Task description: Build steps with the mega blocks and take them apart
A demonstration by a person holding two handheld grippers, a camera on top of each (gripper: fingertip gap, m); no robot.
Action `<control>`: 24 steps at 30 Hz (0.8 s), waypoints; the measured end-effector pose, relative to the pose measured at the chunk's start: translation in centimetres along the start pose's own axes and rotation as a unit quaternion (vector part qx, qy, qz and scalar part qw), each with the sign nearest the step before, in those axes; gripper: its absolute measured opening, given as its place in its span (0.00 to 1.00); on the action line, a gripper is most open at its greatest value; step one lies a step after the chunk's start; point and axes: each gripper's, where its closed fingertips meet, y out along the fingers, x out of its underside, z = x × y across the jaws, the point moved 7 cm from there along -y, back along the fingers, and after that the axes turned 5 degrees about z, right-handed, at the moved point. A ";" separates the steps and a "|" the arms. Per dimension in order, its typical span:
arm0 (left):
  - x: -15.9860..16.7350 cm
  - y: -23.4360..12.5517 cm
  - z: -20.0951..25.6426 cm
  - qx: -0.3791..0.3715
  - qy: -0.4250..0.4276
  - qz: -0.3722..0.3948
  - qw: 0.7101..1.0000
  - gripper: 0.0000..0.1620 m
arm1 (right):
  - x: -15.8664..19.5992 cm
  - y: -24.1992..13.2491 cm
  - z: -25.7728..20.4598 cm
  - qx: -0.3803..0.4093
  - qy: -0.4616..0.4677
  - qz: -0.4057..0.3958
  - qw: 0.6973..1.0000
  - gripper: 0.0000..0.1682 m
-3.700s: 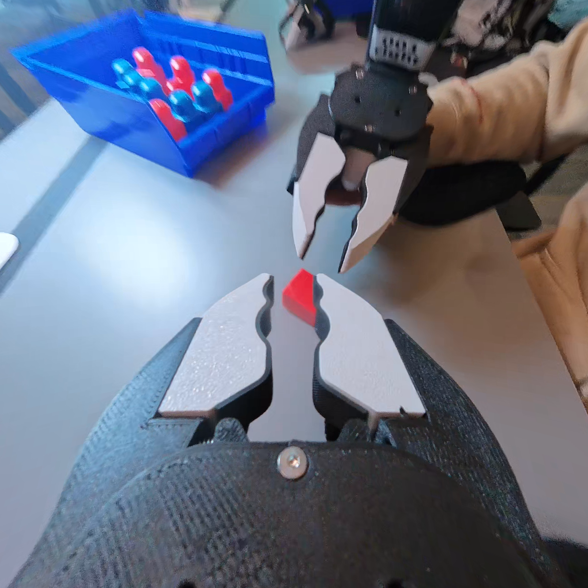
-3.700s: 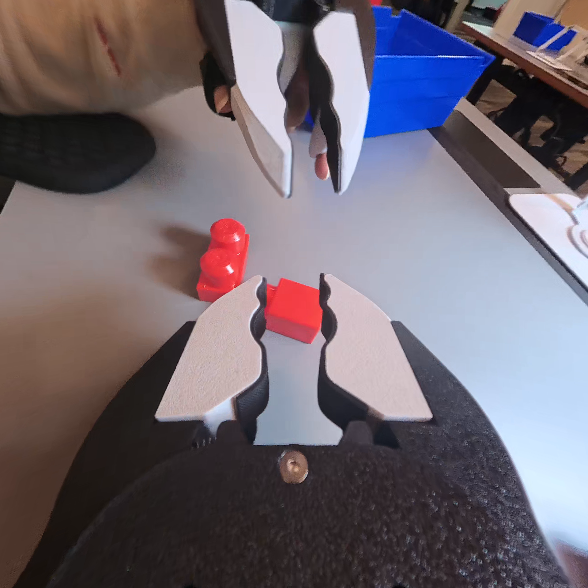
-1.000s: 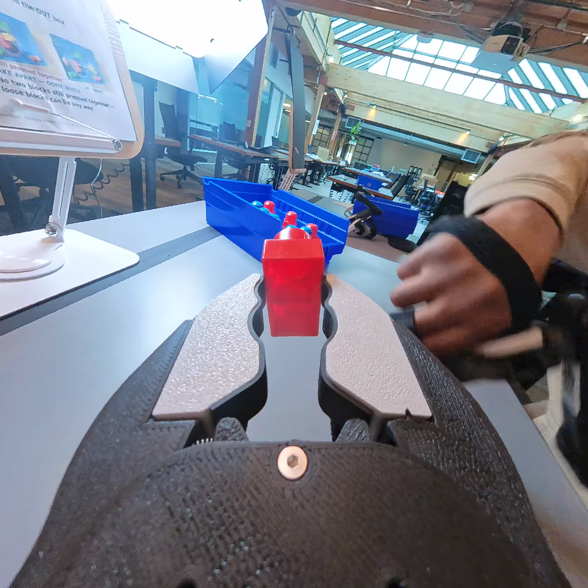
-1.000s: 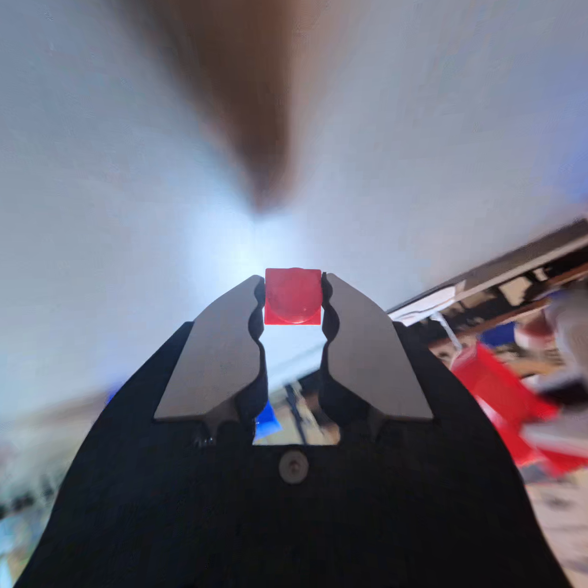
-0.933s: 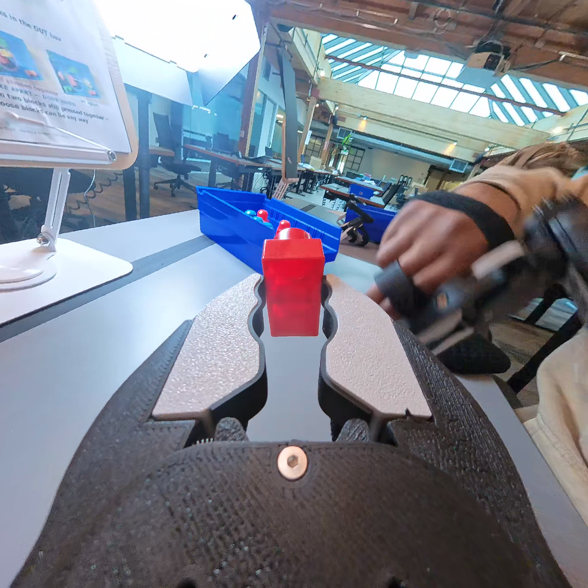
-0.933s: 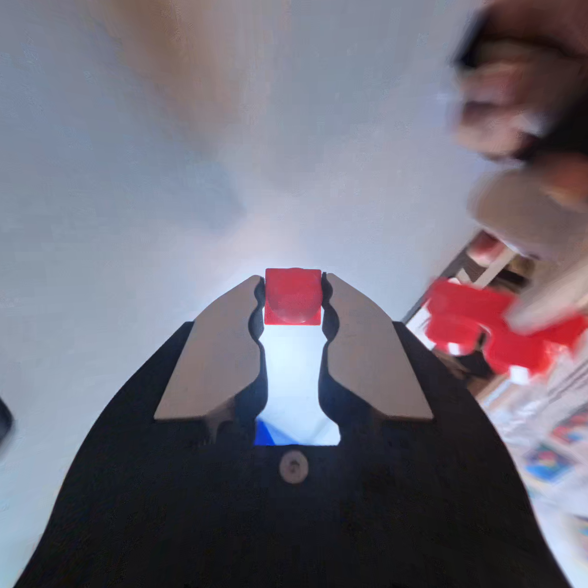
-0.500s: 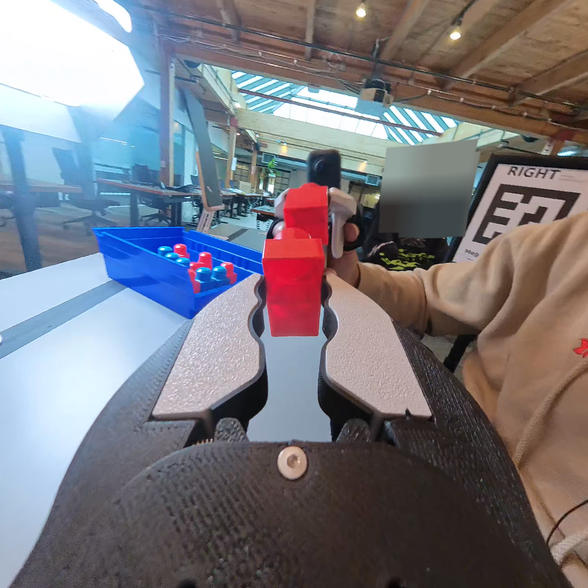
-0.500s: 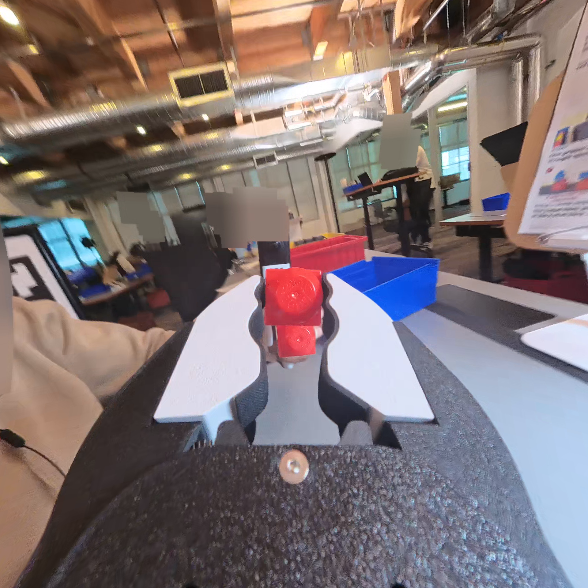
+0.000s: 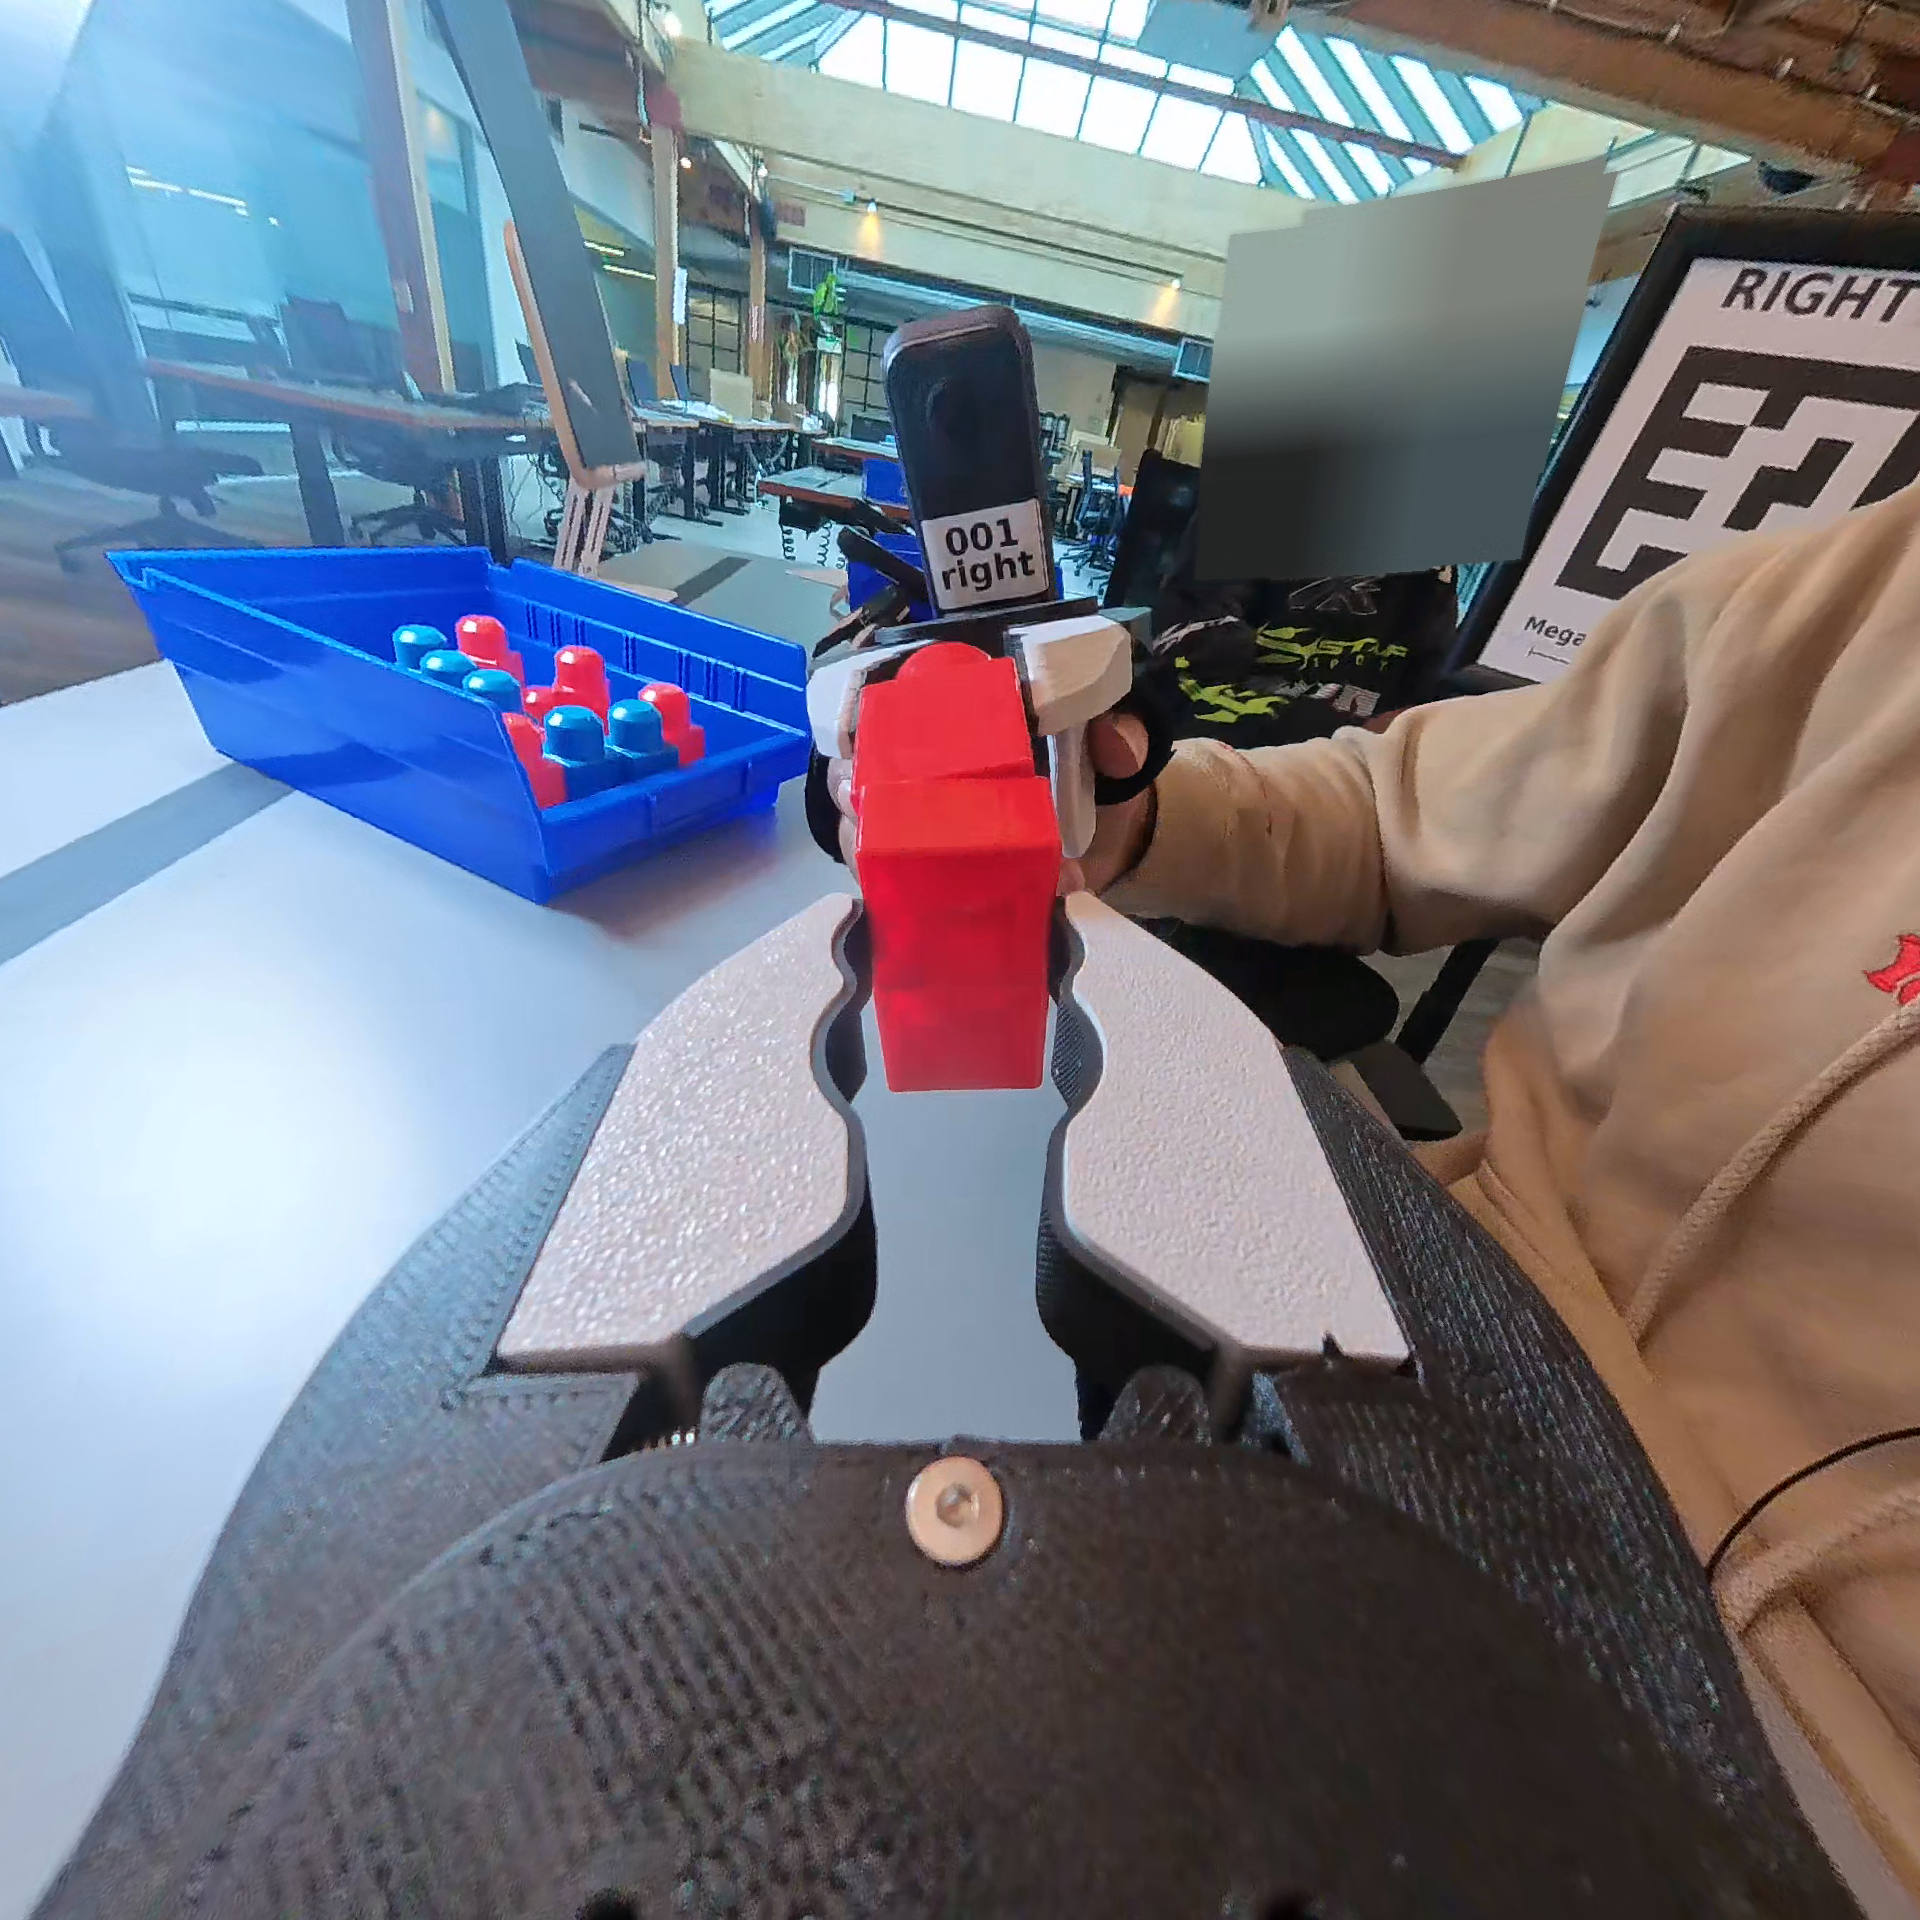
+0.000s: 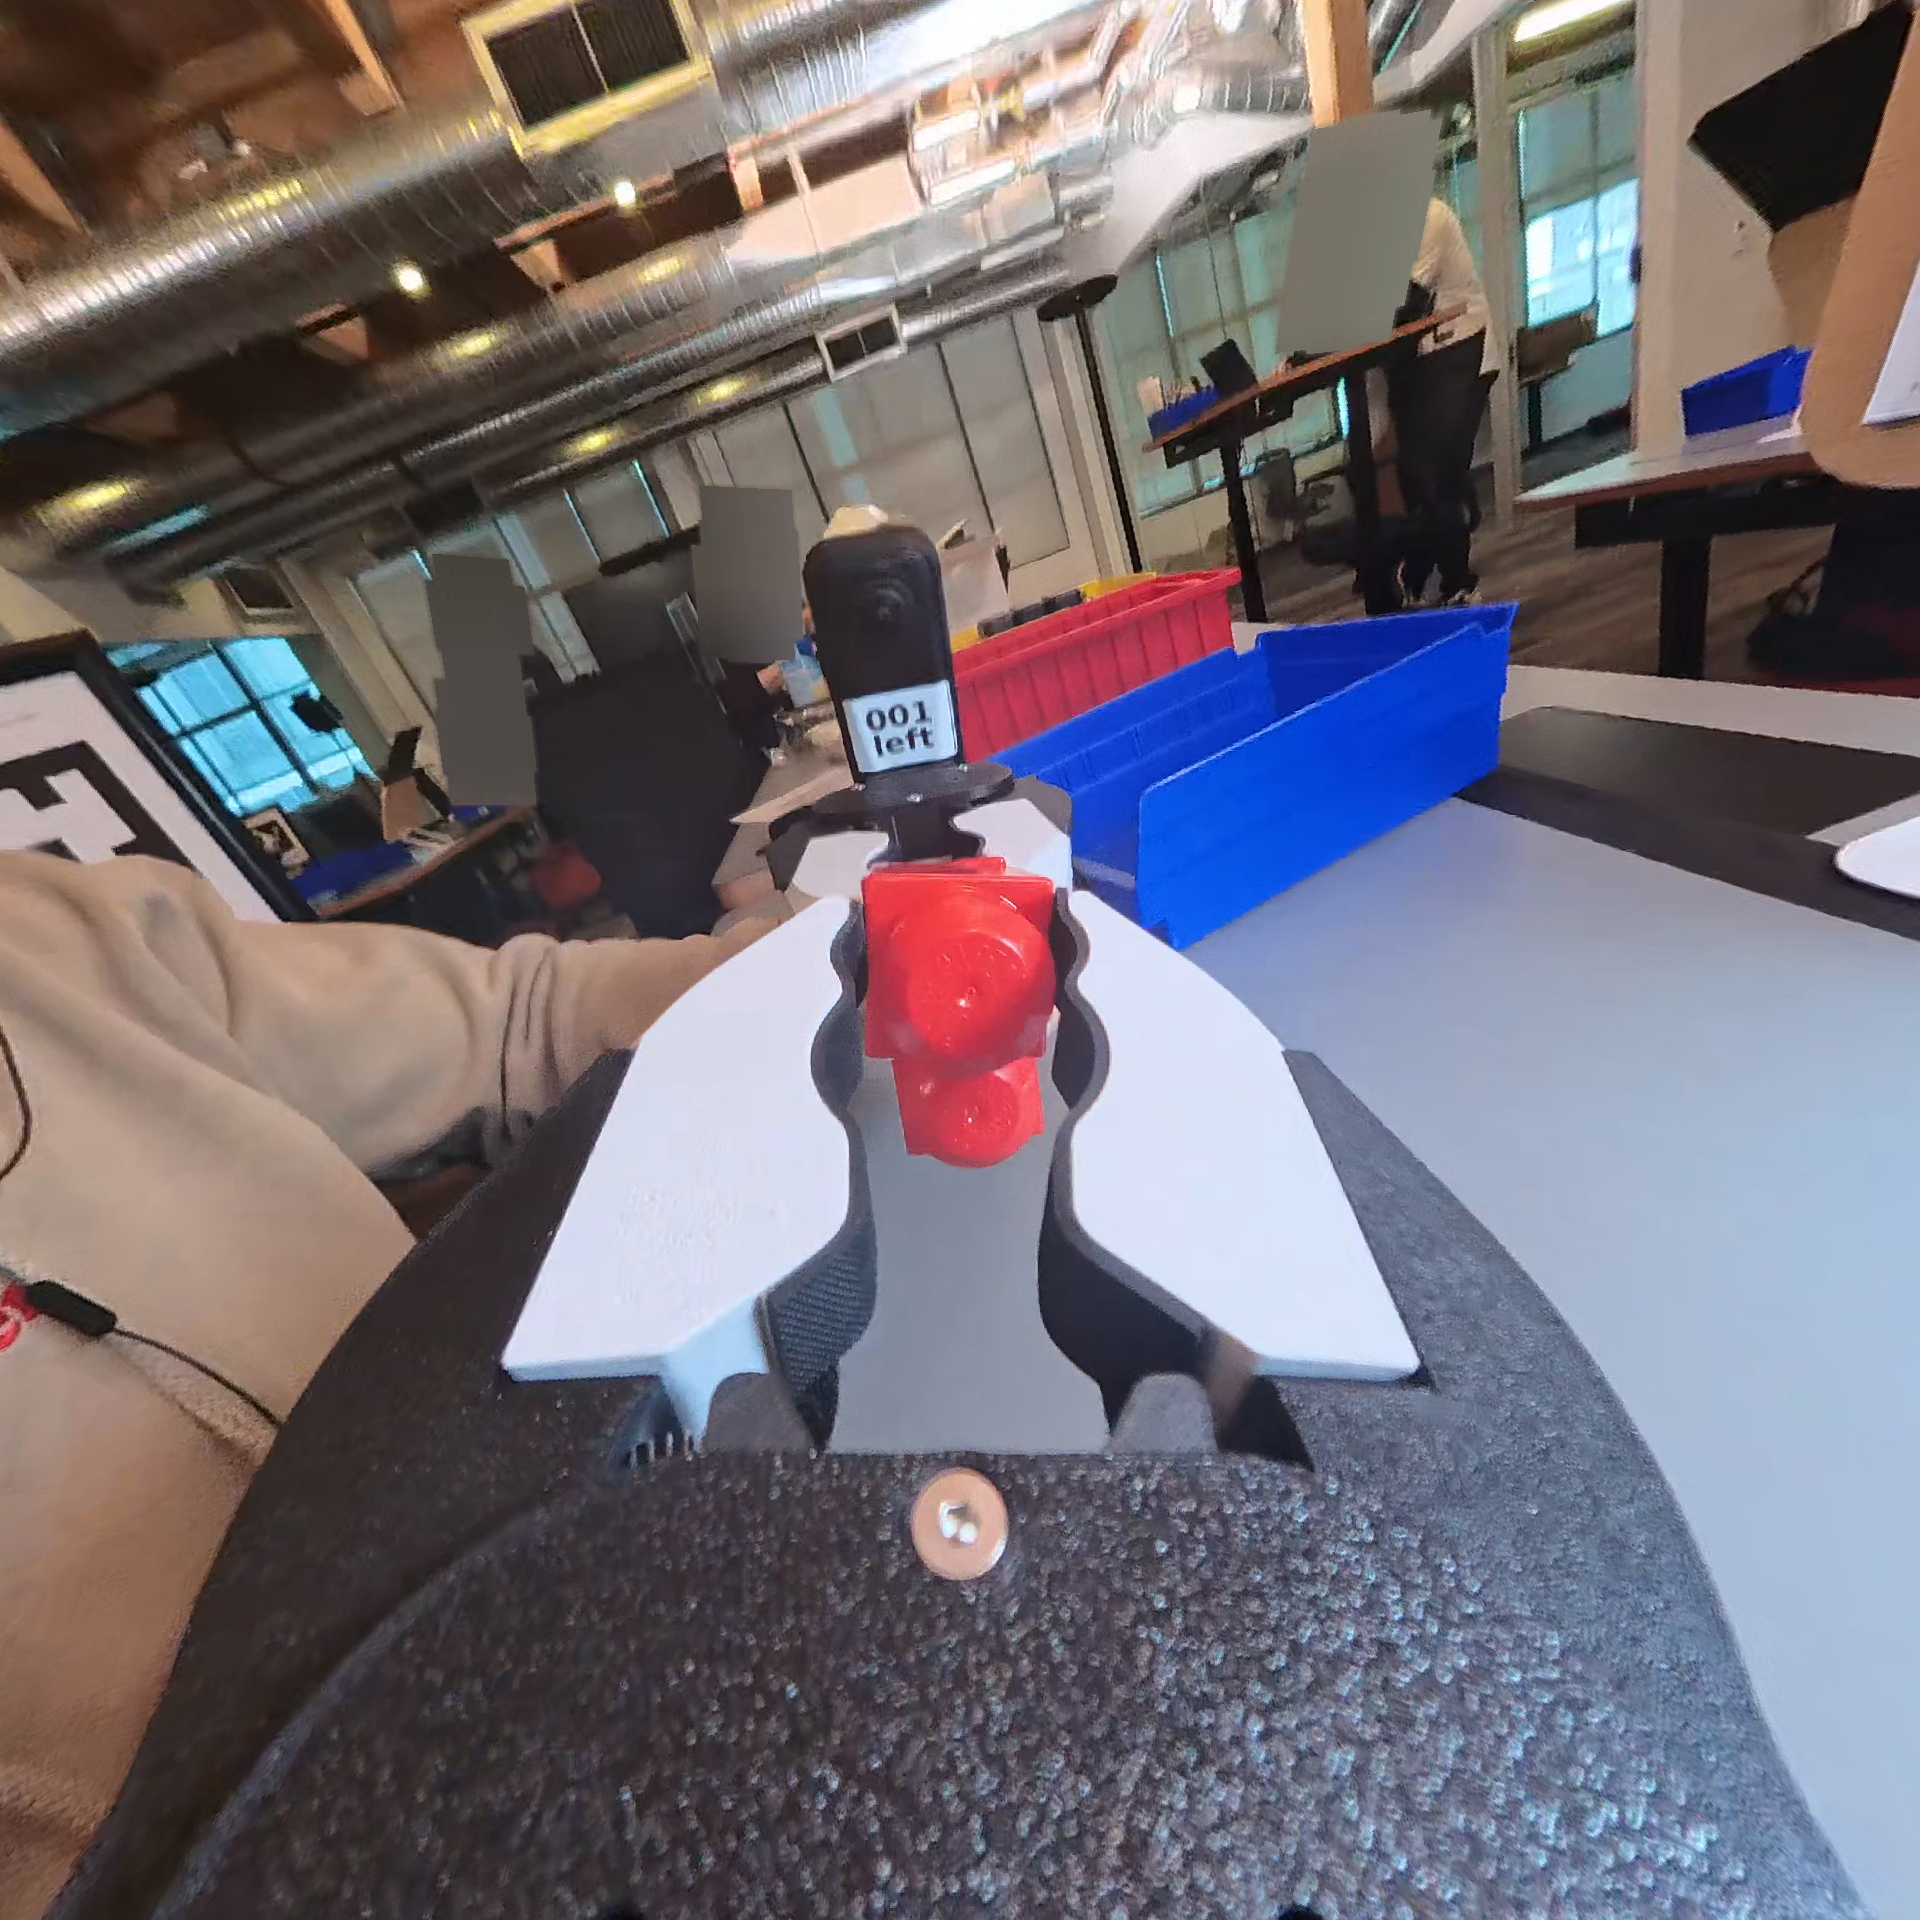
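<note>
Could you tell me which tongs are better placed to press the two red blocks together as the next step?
The right, I'd judge. The right tongs hold their red block above the left tongs' red block, so they can push down while the left tongs brace from below.

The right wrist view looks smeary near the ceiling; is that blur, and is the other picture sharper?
Right wrist view: ceiling pipes streak with motion blur, though the red block stays crisp. Left wrist view: sharp overall, wide-angle bending at the edges, bright skylights.
</note>
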 end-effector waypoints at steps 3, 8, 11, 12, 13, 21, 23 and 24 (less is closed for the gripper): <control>0.7 0.5 -0.1 -0.002 -0.014 -0.011 1.000 0.20 | 0.3 -0.2 0.2 0.002 -0.013 0.017 1.000 0.20; 1.2 0.9 0.1 0.019 -0.036 -0.017 0.999 0.21 | 0.2 -0.4 -0.1 -0.019 -0.055 -0.005 0.998 0.21; 1.4 1.0 0.3 0.035 -0.051 -0.014 0.998 0.21 | 0.2 -0.5 -0.4 -0.028 -0.071 -0.012 0.997 0.21; 1.4 1.0 0.3 0.035 -0.049 -0.013 0.998 0.21 | 0.2 -0.6 -0.4 -0.028 -0.071 -0.013 0.997 0.21; 1.4 1.1 0.4 0.035 -0.047 -0.013 0.998 0.21 | 0.1 -0.6 -0.4 -0.029 -0.070 -0.012 0.997 0.20; 1.2 1.0 0.4 0.029 -0.035 -0.015 0.999 0.21 | 0.2 -0.5 -0.4 -0.027 -0.057 -0.008 0.998 0.20; 1.1 0.9 0.4 0.027 -0.027 -0.014 0.999 0.21 | 0.1 -0.4 -0.4 -0.027 -0.057 -0.011 0.998 0.20; 1.0 0.8 0.4 0.025 -0.020 -0.015 0.999 0.21 | 0.0 -0.4 -0.4 -0.025 -0.061 -0.021 0.998 0.20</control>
